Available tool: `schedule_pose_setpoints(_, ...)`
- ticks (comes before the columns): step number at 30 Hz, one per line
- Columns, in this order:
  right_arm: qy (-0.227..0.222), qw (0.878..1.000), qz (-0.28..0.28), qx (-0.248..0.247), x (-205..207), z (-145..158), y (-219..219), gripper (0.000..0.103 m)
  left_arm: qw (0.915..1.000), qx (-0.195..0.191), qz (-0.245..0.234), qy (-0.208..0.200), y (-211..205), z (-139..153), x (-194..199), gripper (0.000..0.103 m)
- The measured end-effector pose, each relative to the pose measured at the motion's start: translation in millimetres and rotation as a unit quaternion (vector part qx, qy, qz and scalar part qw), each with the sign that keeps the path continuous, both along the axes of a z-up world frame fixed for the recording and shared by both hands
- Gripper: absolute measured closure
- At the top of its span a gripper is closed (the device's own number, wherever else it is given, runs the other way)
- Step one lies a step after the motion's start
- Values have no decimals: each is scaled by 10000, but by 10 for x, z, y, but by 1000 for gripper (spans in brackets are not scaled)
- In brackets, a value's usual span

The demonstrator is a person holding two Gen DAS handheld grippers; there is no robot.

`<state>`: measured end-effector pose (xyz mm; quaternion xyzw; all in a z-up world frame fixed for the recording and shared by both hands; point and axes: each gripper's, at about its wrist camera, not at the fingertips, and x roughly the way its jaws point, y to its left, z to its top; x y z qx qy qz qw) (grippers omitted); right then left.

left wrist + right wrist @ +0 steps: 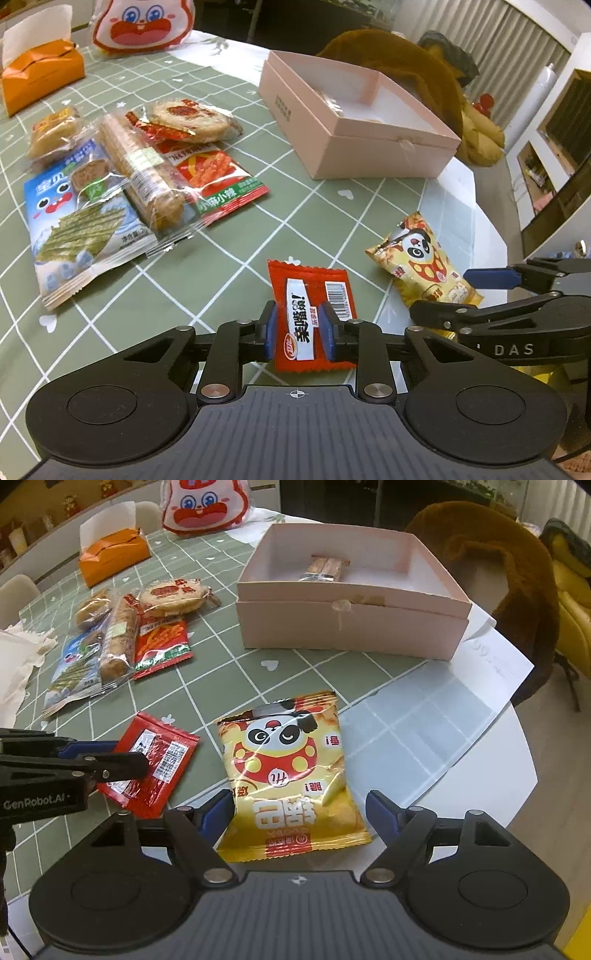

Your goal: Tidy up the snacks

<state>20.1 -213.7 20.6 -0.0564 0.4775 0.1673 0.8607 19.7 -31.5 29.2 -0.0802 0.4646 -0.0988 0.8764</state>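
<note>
Two pickups underway at once, prob. so both packets go to the box in one trip. Left claw (296,334) is narrowed round the red sachet (312,314), blue pads against its sides w/ the packet between them; it looks gripped, tho the sachet lies on the desk (229,258). Right claw (300,818) stands wide, straddling the yellow panda bag (291,771); left pad at the bag's edge, right pad clear of it, so nothing held yet. Bag sits flat near the desk's front edge, just beside the sachet.

Pink box (351,627) is open, further back on the desk, w/ one wrapped biscuit bar (327,568) inside; rest of it bare. Remaining snack pile (129,173) lies overlapped to the left of the box, unsorted. Orange tissue box (112,555) at the far side, apart from the snacks.
</note>
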Motion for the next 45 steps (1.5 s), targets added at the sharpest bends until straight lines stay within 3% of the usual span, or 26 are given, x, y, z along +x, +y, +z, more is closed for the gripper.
schedule_pose_setpoints(11, -14, 9998, -190, -62, 45, -84, -104, 22, 10000, 38, -5, 71, 13, -3, 93, 71)
schedule_pose_setpoints(14, 14, 9996, -271, -14, 82, -76, -135, 22, 9987, 480, 140, -77, 70, 37, 130, 73)
schedule_pose_setpoints(16, 7, 9993, -350, 96, 98, -44, -181, 22, 9980, 542, 153, -284, 89, 122, 83, 73)
schedule_pose_setpoints(19, -141, 9981, -568, 215, 124, 40, -280, 22, 9968, 573, -289, -481, -71, 240, -1, 72)
schedule_pose_setpoints(24, -269, 9953, -891, 267, 264, 126, -446, 22, 9853, 1415, -903, -305, -512, 99, -8, 68)
schedule_pose_setpoints(25, -305, 9949, -928, 255, 281, 140, -473, 22, 9847, 1426, -967, -267, -560, 58, -8, 63)
schedule_pose_setpoints(26, -330, 9946, -951, 244, 296, 150, -501, 22, 9833, 1448, -1065, -297, -604, 39, -22, 49)
schedule_pose_setpoints(28, -343, 9945, -960, 236, 311, 155, -545, 22, 9794, 1485, -1339, -270, -686, 13, -32, 32)
schedule_pose_setpoints(29, -334, 9946, -957, 223, 321, 152, -561, 22, 9795, 1439, -1387, -258, -692, 5, -39, 28)
schedule_pose_setpoints(32, -303, 9945, -976, 220, 328, 143, -597, 22, 9878, 1037, -1118, -326, -539, 64, -42, 35)
schedule_pose_setpoints(35, -275, 9936, -1053, 308, 348, 150, -637, 22, 9887, 1196, -674, -598, -377, 124, -74, 35)
schedule_pose_setpoints(39, -311, 9896, -1338, 435, 453, 167, -709, 23, 9948, 875, -476, -197, -241, 28, 37, 36)
schedule_pose_setpoints(40, -432, 9877, -1473, 306, 503, 173, -718, 24, 9954, 811, -491, -147, -242, 7, 47, 36)
schedule_pose_setpoints(42, -561, 9858, -1582, -24, 601, 152, -709, 35, 9947, 830, -596, -141, -294, -19, 40, 35)
schedule_pose_setpoints(43, -508, 9862, -1565, -160, 677, 124, -709, 49, 9936, 901, -657, -172, -325, -17, 29, 35)
schedule_pose_setpoints(45, -346, 9868, -1569, -186, 755, 72, -732, 56, 9920, 1007, -737, -214, -349, -22, 23, 34)
